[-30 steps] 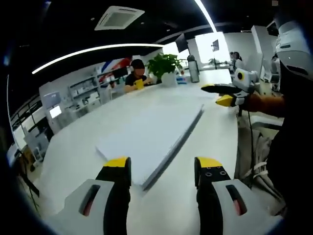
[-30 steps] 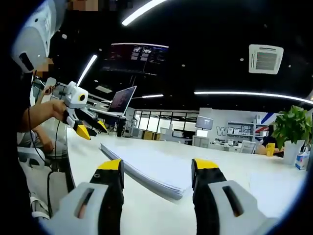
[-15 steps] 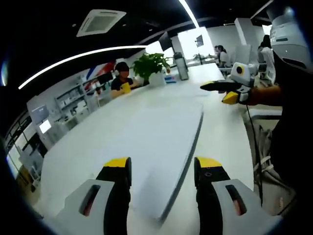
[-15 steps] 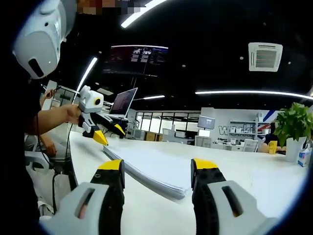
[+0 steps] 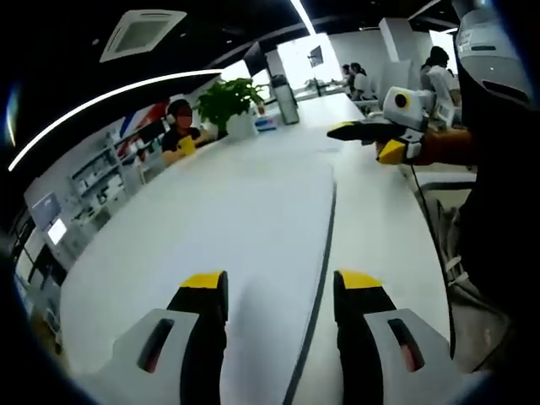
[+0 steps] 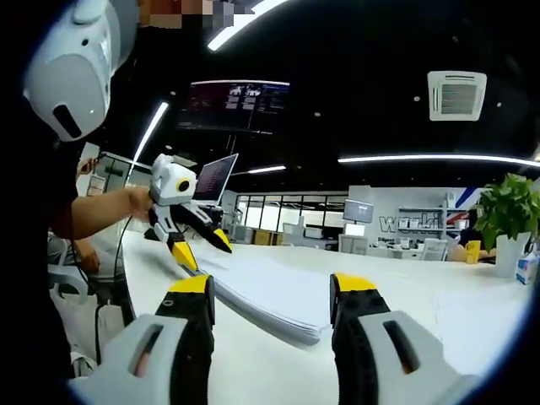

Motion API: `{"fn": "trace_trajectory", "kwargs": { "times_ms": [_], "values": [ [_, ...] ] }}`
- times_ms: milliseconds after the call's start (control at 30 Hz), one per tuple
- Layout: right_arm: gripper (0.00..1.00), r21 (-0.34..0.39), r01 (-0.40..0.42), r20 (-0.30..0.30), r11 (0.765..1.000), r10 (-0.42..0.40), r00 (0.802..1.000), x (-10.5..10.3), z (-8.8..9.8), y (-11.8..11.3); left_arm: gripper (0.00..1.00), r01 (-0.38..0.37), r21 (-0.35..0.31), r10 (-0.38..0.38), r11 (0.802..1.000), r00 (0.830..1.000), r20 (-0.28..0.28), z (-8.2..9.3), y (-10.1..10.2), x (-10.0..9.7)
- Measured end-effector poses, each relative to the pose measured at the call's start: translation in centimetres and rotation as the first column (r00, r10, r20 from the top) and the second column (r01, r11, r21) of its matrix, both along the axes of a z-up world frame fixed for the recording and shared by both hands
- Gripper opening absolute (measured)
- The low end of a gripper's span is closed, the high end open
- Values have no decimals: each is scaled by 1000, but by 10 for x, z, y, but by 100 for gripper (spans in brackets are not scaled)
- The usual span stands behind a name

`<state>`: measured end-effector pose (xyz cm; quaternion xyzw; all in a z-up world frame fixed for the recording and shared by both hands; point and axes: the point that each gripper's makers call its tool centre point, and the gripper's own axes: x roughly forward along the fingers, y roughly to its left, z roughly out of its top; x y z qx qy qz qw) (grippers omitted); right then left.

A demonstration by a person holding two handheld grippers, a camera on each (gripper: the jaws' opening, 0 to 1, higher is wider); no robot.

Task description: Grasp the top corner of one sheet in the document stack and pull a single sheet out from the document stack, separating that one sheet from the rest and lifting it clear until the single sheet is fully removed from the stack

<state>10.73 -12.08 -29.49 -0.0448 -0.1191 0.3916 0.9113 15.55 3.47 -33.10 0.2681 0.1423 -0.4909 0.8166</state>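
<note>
White paper, thin and limp, is stacked flat on the surface (image 5: 126,245); the document stack (image 6: 278,291) lies between both spread, empty tongs: left tongs (image 5: 278,291) at one end, right tongs (image 6: 272,291) opposite. One top corner should be pinched alone.

Left gripper view sat low and close over the document stack (image 5: 253,219), facing along its length toward a plant (image 5: 228,97); right gripper (image 5: 371,142) entered at right. Right gripper view looked from the opposite end across the same stack (image 6: 270,291), left gripper (image 6: 201,249) at left.
</note>
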Motion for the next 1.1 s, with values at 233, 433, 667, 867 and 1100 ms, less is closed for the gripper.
{"fn": "trace_trajectory", "kwargs": {
  "times_ms": [233,433,667,867,1100],
  "values": [
    [54,30,-11,-5,999,11,1000,2,5,-3,45,2,84,-1,996,1000,-3,-14,4,6],
    [54,23,-23,-9,999,23,1000,2,4,-1,44,28,88,-24,996,999,-42,-22,3,4],
    [54,56,-25,-7,998,26,1000,3,9,-3,42,19,76,-15,997,998,-56,-23,3,11],
    [53,48,-26,-3,999,26,1000,4,8,-3,39,10,46,-7,999,998,-67,-22,3,15],
    [52,51,-27,0,998,27,1000,4,8,-4,37,18,59,-17,998,1000,-17,-22,2,13]
  ]
}}
